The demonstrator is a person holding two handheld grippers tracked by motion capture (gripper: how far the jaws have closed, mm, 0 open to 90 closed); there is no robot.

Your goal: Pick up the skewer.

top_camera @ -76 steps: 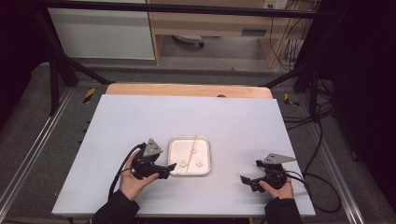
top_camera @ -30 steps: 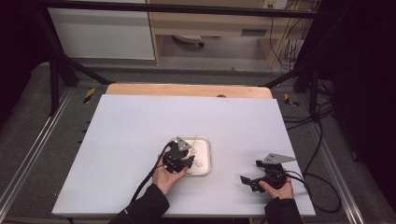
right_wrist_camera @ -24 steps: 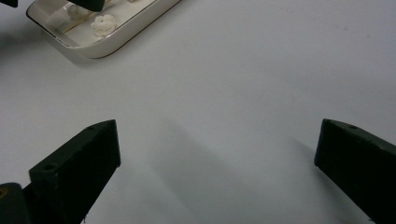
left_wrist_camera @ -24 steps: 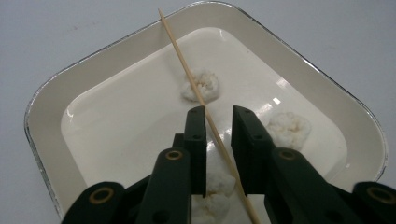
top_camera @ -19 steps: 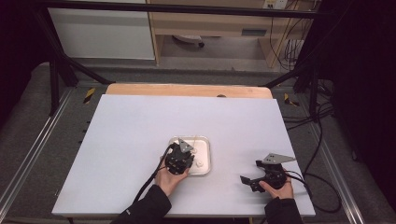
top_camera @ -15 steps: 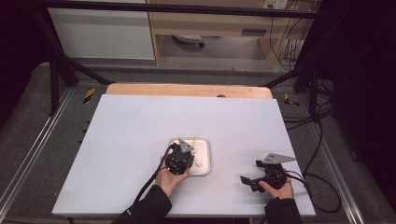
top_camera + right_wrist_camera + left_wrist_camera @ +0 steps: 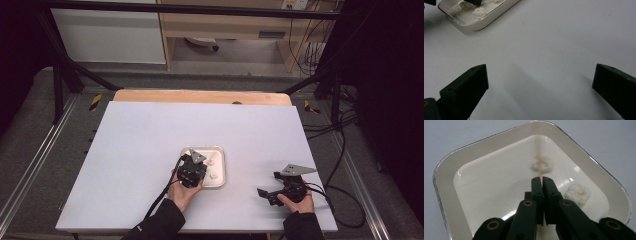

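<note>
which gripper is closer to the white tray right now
Left. The left gripper is over the tray, its jaws shut on a thin stick inside it. The right gripper sits apart on the table to the tray's right, jaws open.

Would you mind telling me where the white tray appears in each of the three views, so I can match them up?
High view: the white tray sits at lower centre of the table, partly under the left hand-held gripper.
Left gripper view: the tray spans nearly the whole frame, beneath the shut jaws.
Right gripper view: one corner of it lies at top left.
Shared landmark: the white crumbly lump inside the tray.
</note>
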